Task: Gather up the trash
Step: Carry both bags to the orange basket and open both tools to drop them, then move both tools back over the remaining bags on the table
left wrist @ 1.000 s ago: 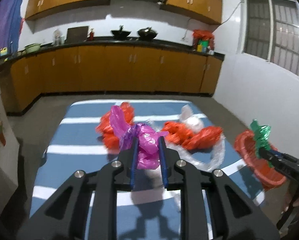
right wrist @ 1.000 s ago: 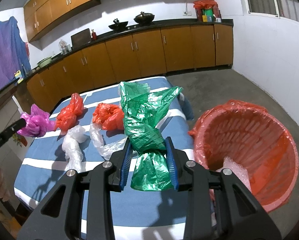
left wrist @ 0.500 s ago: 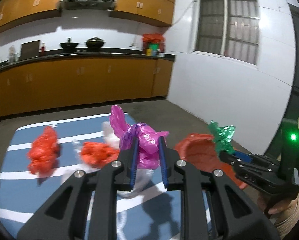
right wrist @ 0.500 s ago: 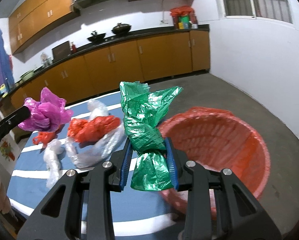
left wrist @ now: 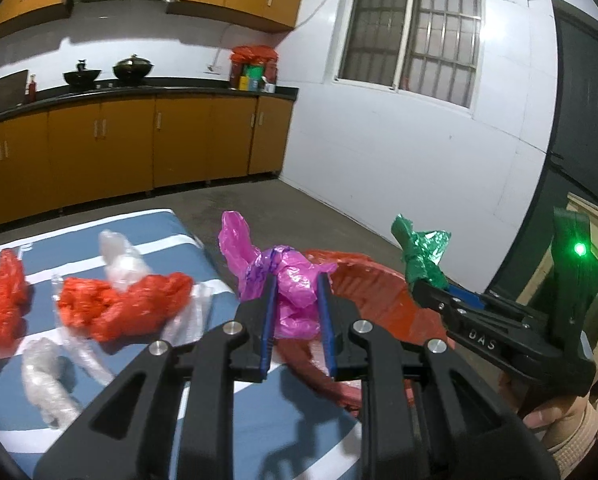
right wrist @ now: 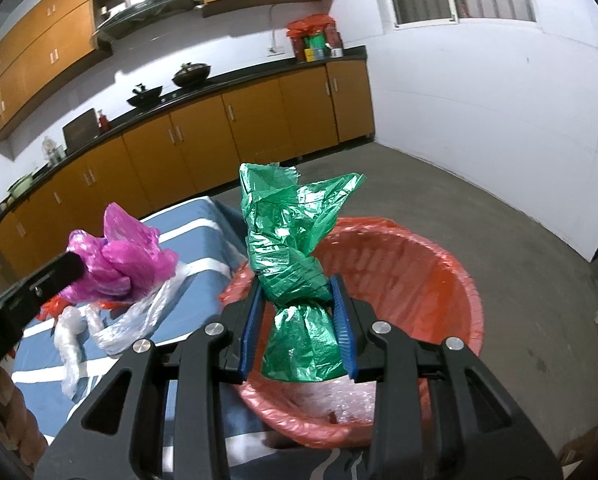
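We see the left hand-held gripper (left wrist: 295,316) clamped on a crumpled magenta plastic bag (left wrist: 287,280) and the right hand-held gripper (right wrist: 299,320) pinching a twisted green plastic bag (right wrist: 295,240), both above the red-lined waste basket (right wrist: 439,280). Red bags (left wrist: 119,304) and clear wrap (left wrist: 47,384) lie blurred on the blue striped surface (left wrist: 147,224). The basket's base is cut off.

Nothing is blocking the wide mouth of the red bin (right wrist: 439,264), while the blue striped table (right wrist: 203,232) is crowding its left rim.
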Demonstrator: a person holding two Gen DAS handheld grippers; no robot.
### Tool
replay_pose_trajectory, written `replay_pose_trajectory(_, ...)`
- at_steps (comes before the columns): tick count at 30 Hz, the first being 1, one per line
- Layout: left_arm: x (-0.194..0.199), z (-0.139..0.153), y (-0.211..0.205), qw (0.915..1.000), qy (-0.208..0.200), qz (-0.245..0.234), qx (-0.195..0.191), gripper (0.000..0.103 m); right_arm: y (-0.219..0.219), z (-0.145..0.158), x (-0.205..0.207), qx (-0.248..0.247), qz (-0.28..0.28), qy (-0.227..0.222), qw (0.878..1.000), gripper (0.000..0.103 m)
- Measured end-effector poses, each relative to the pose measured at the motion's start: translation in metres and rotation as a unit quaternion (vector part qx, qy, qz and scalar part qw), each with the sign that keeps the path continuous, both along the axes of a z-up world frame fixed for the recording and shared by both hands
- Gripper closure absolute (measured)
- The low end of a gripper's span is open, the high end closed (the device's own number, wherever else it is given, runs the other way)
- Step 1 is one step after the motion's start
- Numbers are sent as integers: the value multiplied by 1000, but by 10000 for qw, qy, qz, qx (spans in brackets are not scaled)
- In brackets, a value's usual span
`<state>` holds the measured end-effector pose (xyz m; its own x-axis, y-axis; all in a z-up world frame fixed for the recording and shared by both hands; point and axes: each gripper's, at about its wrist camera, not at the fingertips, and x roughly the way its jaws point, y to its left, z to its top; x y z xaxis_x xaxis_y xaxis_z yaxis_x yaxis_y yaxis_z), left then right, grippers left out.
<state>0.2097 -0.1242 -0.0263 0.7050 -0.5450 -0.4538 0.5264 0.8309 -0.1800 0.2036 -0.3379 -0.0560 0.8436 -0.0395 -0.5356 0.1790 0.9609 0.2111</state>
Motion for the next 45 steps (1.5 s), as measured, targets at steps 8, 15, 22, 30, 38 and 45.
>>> replay_pose_trajectory(8,17,-19,-36,9993,183,-325,-4,82,-29,1,9,183,-237,-48,9995,69)
replay_pose_trajectory(15,35,-35,-60,9980,472,-422,-41,76,-48,0,18,394,-358,-68,9986,65)
replay_pose_trajectory(22,47,-47,-59,9969,729,-306,10,61,-57,-6,13,432,-500,-65,9978,47)
replay_pose_trajectory(30,33,-42,-15,9970,527,475,314,39,-40,-11,4,102,-444,50,9989,45)
replay_pose_trajectory(38,16,-38,54,9844,216,1504,892,33,-4,-8,2,-162,-139,-14,9998,45)
replay_pose_trajectory(45,15,-47,138,9610,309,2440,1263,32,38,-7,9,-292,320,-77,9990,45)
